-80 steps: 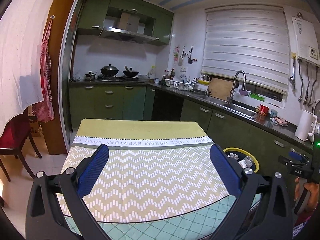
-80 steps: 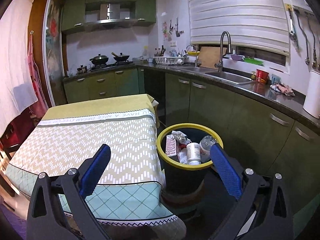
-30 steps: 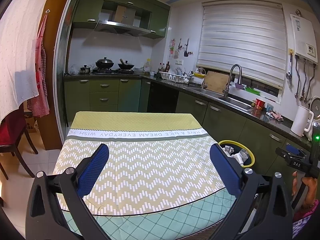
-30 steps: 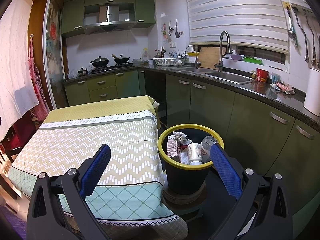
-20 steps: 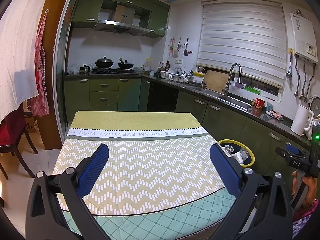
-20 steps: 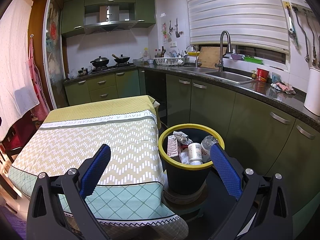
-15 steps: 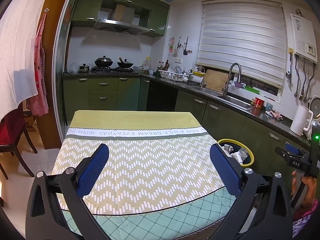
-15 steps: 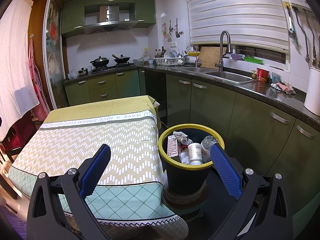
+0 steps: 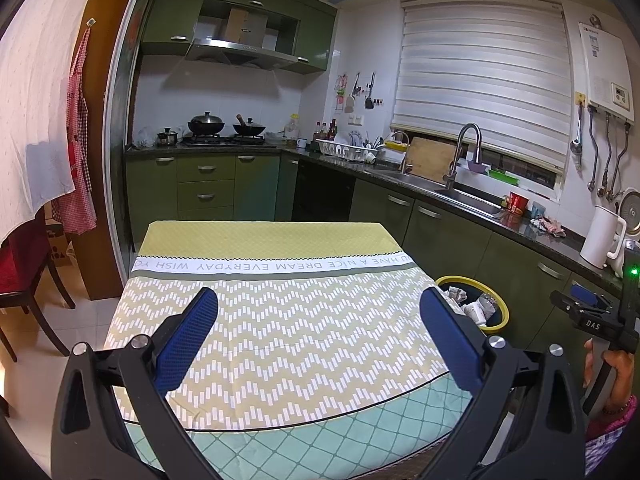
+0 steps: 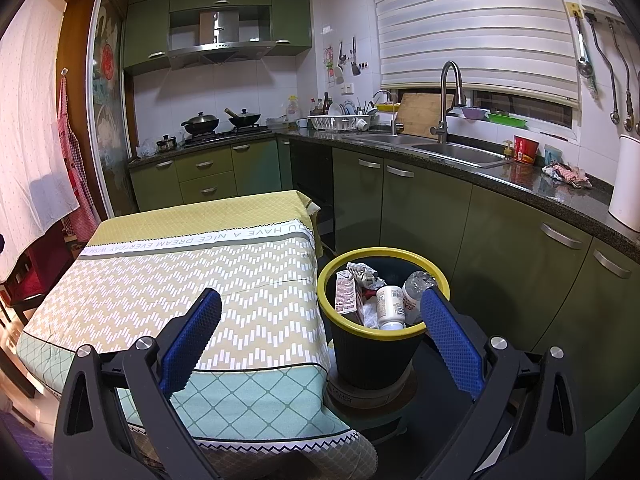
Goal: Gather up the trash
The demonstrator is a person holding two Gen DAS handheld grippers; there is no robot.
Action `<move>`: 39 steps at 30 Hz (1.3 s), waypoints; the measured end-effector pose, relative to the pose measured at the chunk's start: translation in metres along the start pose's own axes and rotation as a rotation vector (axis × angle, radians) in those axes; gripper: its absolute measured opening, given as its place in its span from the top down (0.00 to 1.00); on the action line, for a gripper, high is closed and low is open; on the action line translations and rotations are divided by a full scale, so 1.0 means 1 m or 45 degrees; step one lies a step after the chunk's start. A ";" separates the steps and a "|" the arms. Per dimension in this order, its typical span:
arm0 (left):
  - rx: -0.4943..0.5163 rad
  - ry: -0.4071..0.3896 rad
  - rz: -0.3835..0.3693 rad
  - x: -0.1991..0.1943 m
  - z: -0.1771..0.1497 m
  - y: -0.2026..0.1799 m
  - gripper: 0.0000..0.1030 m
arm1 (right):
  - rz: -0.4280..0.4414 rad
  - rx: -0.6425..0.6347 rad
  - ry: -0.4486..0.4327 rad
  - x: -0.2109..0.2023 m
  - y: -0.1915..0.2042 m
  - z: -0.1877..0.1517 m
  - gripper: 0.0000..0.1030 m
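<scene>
Both tools are spread wide with nothing between the blue pads — the left tool (image 9: 318, 320) hangs over the near end of the table (image 9: 280, 320), and the right tool (image 10: 320, 320) hangs off the table's right edge, aimed down toward the trash bin (image 10: 372, 356).

From the right wrist view the bin is laid bare: a dark bucket with a yellow rim, standing on the floor just beside the table's corner, in front of the green cabinets (image 10: 424, 216). Inside it sit a white pill bottle (image 10: 389, 306), a clear plastic bottle (image 10: 414, 282), a small brown carton (image 10: 345, 292) leaning against the left wall, and crumpled paper (image 10: 362, 270) at the back.

The left wrist view catches only a slice of that trash bin (image 9: 486, 306) — its yellow rim and some white scraps peeking past the right pad and the table edge. What this view adds is the person's right hand (image 9: 612, 372) at the far right, wrapped around the black handle of the other tool, a green light glowing above it.

The tablecloth (image 10: 180, 280) shows its zigzag pattern, a lettered white band and a pale green checked hem in both views. Along the back wall, two woks (image 9: 226, 124) sit on the stove, and a faucet (image 9: 466, 148) arches over the sink.
</scene>
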State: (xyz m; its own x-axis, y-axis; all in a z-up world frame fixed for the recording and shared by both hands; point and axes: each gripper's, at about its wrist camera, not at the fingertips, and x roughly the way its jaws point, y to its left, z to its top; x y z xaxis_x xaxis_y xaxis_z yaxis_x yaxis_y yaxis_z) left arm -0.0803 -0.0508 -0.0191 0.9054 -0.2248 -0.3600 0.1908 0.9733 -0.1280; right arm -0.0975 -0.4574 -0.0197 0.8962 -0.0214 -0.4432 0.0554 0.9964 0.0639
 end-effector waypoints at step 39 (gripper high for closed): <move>0.015 0.040 -0.032 0.008 0.001 0.006 0.07 | 0.005 -0.006 0.014 0.007 0.001 -0.005 0.05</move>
State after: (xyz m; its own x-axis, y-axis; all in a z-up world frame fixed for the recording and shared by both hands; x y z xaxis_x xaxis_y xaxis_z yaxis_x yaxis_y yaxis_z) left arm -0.0715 -0.0465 -0.0219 0.8881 -0.2503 -0.3855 0.2177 0.9678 -0.1268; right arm -0.0934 -0.4562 -0.0273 0.8913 -0.0165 -0.4530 0.0499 0.9968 0.0618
